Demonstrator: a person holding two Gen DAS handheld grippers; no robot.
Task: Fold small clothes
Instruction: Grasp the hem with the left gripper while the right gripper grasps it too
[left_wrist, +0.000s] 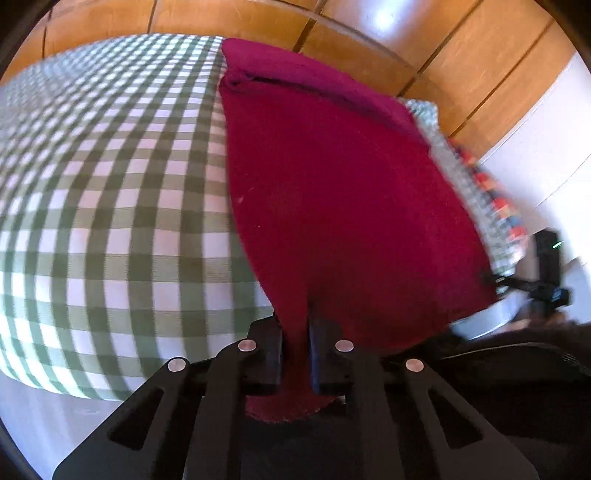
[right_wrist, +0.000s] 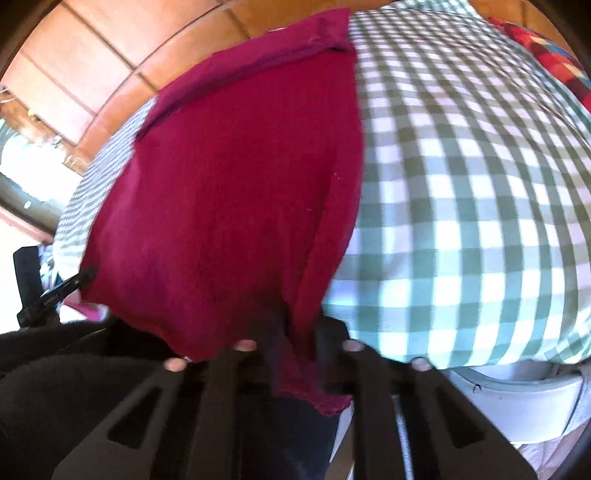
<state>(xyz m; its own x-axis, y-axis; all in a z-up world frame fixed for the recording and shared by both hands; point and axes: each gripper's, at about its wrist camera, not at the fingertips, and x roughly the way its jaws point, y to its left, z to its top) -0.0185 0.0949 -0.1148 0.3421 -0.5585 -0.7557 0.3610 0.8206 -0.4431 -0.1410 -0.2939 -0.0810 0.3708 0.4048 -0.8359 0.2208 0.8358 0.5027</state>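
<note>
One green-and-white checked cloth (left_wrist: 110, 184) covers the table, with wooden floorboards (left_wrist: 369, 22) beyond it. One crimson garment (left_wrist: 332, 184) lies flat on that cloth, its far edge folded over and its near hem hanging off the table edge. My two claws, left gripper (left_wrist: 295, 354) and right gripper (right_wrist: 299, 350), are each clamped on that near hem.

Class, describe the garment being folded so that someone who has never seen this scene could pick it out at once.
Find the surface covered by a green-and-white checked cloth. On it lies a dark red garment, stretching from the far edge to the near one. It is the only plain, single-coloured fabric there, and both the left gripper and the right gripper are pinching its near edge.
</note>
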